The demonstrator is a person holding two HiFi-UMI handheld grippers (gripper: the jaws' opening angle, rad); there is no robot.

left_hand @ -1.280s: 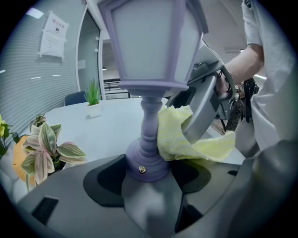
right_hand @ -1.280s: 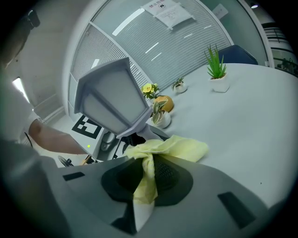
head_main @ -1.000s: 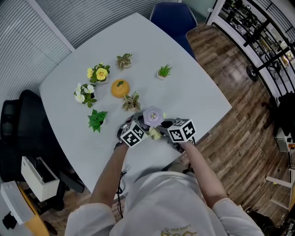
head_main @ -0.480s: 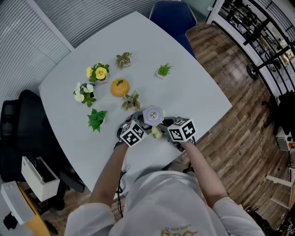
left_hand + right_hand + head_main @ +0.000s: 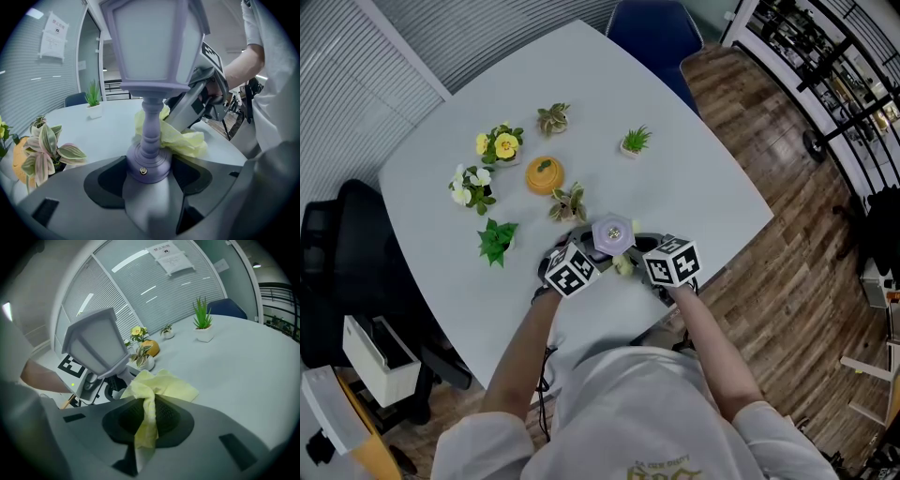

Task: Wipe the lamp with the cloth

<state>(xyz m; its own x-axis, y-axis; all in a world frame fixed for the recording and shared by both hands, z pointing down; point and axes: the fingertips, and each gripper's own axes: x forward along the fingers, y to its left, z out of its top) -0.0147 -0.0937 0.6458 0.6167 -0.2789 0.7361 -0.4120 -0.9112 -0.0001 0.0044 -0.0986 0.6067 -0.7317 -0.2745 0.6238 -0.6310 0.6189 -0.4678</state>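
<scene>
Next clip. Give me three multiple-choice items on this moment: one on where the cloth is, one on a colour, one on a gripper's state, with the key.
1. Where is the cloth relative to the lamp?
A. Draped over its shade.
B. Against its stem, just above the base.
C. Lying flat, far from it.

2. What colour is the lamp?
A. Orange.
B. Green.
C. Pale purple.

3. What is the left gripper doing?
A. Shut on the lamp's base.
B. Open and empty.
C. Shut on the cloth.

Key:
1 B: the left gripper view shows the cloth bunched at the stem.
2 C: shade, stem and base are all purple.
3 A: its jaws clasp the base on both sides, while the right gripper grips the cloth.
</scene>
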